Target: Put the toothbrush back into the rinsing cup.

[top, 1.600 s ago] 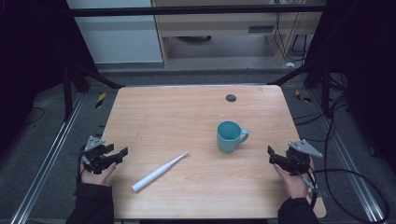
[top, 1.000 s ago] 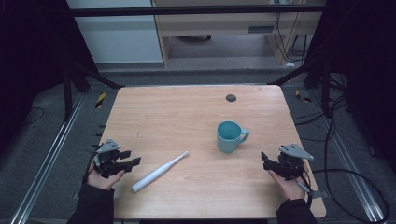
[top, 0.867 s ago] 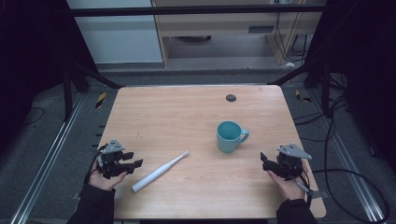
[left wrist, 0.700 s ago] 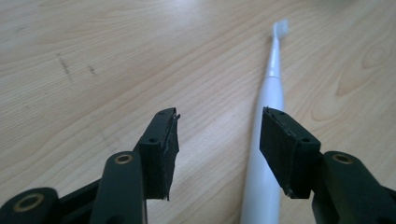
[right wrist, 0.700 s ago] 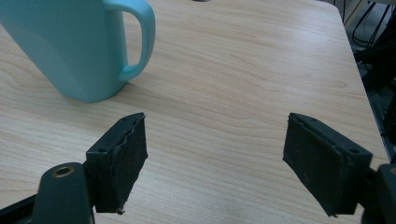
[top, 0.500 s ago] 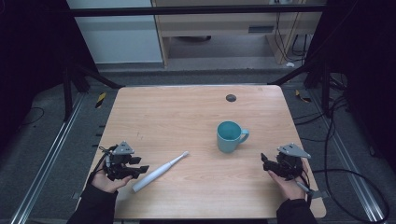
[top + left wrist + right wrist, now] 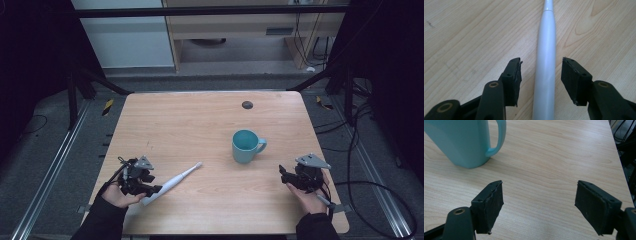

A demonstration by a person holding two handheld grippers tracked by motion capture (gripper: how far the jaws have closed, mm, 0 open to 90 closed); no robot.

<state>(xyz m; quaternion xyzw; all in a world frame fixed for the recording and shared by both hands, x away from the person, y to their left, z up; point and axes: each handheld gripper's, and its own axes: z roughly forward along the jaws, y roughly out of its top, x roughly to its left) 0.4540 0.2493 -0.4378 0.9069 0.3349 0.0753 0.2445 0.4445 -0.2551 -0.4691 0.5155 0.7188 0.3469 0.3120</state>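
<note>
High view: the left gripper (image 7: 152, 189) has slid across the table (image 7: 210, 120) toward the toothbrush (image 7: 172, 182) since the earlier frames, where it sat well off to the side near the table edge; now its tips are at the handle end. Right gripper (image 7: 284, 176) is about where it was, low at the right edge. Mug (image 7: 246, 146) and toothbrush have not shifted.

Left gripper view: jaws have just been closing, now at a middling gap, with the toothbrush handle (image 7: 546, 75) running straight up between the fingers (image 7: 512, 77). Clear wood shows on both sides of the handle, so the pads do not touch it yet; it sits a little nearer the right-hand pad than the left. Handle is white, smooth, glossy, thick near the fingers and tapering past the fingertips to a thin neck with a seam ring; it lies flat on the wood.

Right gripper view: right fingers (image 7: 489, 205) stand wide, nothing between them, bare table under them. The teal mug (image 7: 466, 142) stands upright beyond and left of the left-hand fingertip, handle turned toward the gap, well apart from the pads.
</note>
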